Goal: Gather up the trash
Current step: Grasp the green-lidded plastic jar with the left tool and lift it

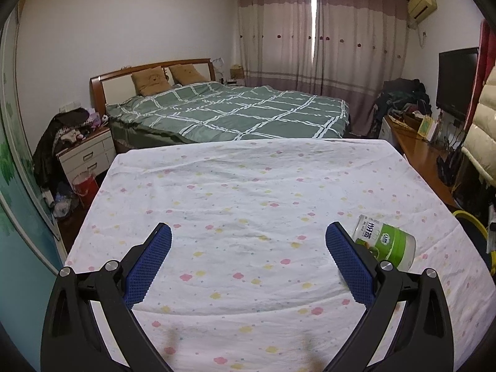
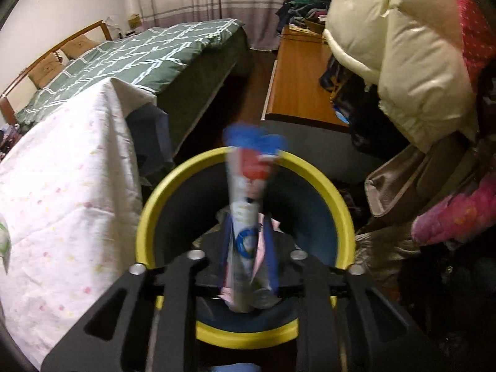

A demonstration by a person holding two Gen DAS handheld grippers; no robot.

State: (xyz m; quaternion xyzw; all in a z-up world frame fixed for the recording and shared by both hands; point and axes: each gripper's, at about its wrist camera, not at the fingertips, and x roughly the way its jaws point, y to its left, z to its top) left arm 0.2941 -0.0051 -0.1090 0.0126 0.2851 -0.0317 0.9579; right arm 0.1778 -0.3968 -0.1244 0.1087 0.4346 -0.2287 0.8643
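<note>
Trash here means two things. One is a squeezed white tube with a blue crimped end and red print (image 2: 248, 217), standing between the blue pads of the right hand-held gripper (image 2: 248, 248) directly over the mouth of a round dark bin with a yellow rim (image 2: 322, 179). Its long axis runs along the fingers, the crimped blue end pointing away from the camera toward the bin's far rim and the butt end near the gripper's base. The tube is smeared with blur, so I cannot tell whether the pads are pressing it or have let go; the gap between them is narrow. Placement looks right for a drop straight into the bin.

The other piece is a clear glass jar with a green-and-white label (image 1: 384, 241), lying on its side on the counter under a white cloth dotted with small flowers (image 1: 248, 186). It rests just beyond and outside the right-hand finger of the left hand-held gripper (image 1: 248, 232), whose jaws stand wide apart and empty. The jar's long axis runs slantwise, one end pointing up-left across the cloth, the other toward the counter's near right edge. I judge the left hand nearer to it.
</note>
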